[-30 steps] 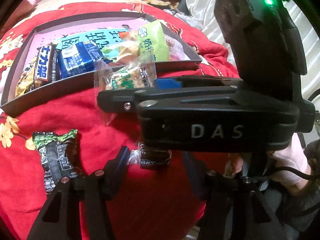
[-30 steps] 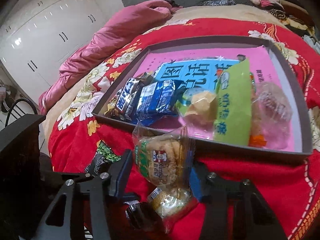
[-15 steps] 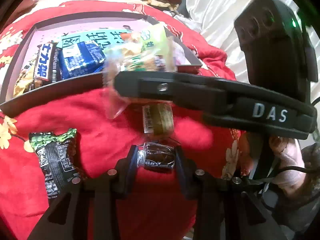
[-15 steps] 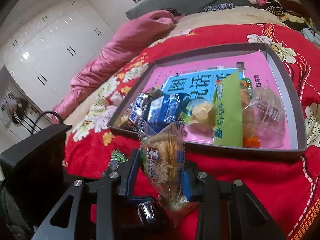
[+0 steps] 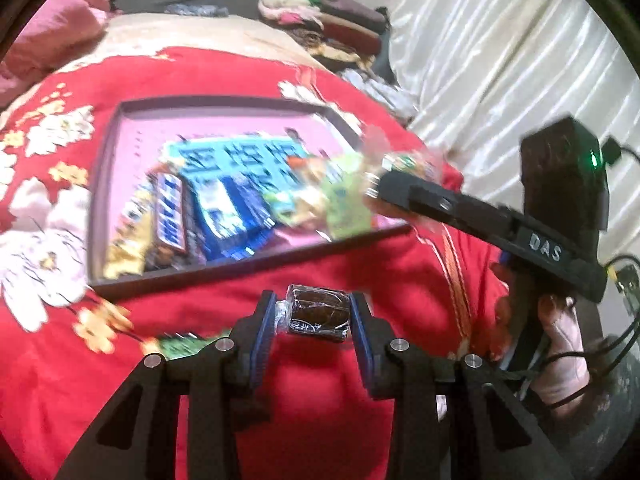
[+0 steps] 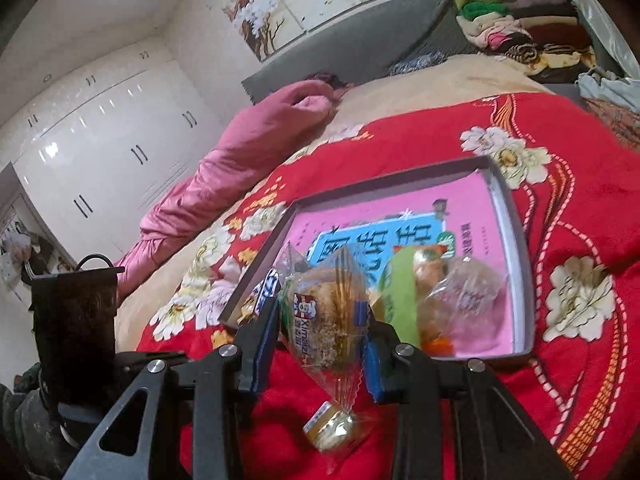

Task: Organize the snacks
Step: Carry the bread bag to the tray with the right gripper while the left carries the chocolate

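Both tongs are gripping snacks above the bed: the right tongs [image 6: 322, 334] pinch a rice cake packet [image 6: 326, 320] nearest the tray [image 6: 520, 280] just ahead, the left tongs [image 5: 312, 316] clamp a dark sweet [image 5: 318, 314] crosswise, farther back.

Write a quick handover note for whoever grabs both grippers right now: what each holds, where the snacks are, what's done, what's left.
Left gripper: shut on a small dark brown wrapped candy, above the red floral blanket.
Right gripper: shut on a clear-wrapped crumbly rice cracker, near the tray's front edge.
Done: several packets already lie in the shallow grey tray.
Left: put both held snacks in, then a small yellow packet and a green-and-black packet on the blanket.
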{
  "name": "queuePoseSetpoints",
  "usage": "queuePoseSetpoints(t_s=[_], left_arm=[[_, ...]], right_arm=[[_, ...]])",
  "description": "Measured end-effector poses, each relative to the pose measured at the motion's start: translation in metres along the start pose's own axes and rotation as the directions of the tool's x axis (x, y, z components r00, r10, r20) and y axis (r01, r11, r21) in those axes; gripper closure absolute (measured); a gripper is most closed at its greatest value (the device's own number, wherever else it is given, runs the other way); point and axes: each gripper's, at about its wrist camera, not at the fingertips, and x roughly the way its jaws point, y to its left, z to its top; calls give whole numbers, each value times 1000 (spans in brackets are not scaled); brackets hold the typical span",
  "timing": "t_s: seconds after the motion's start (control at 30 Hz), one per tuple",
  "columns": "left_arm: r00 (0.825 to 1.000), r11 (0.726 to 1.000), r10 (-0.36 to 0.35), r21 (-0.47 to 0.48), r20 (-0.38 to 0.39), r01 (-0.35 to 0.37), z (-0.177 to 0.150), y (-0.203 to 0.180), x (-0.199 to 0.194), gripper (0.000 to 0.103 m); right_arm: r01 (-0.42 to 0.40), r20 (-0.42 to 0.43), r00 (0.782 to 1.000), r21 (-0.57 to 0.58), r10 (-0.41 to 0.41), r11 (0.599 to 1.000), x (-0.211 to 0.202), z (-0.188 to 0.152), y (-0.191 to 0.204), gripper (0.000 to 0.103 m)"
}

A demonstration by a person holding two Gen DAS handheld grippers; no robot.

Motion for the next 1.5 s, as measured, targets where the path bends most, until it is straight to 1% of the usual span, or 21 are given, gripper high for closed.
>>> queuePoseSetpoints(t_s=[0.17, 0.43, 0.63, 0.93, 1.2, 1.5], left_arm=[[998, 998, 43, -35, 42, -42, 15, 22, -6, 65], [993, 994, 94, -60, 72, -90, 31, 31, 2, 65], [988, 989, 128, -91, 86, -120, 39, 44, 7, 65], [984, 987, 155, -60, 85, -151, 50, 47, 23, 65], [986, 988, 150, -44, 68, -147, 53, 44, 35, 65], [990, 990, 136, -31, 45, -135, 53, 40, 41, 65]], right_arm=[[46, 32, 998, 13, -46, 999, -8, 4, -9, 65], [95, 64, 993, 50, -98, 994, -18, 8, -28, 65], [90, 70, 993, 60, -94, 994, -15, 10, -30, 65], [55, 12, 998, 15, -56, 998, 9, 9, -15, 65], [27, -64, 998, -25, -28, 999, 35, 5, -3, 65], [2, -145, 989, -70, -12, 998, 59, -1, 6, 65]])
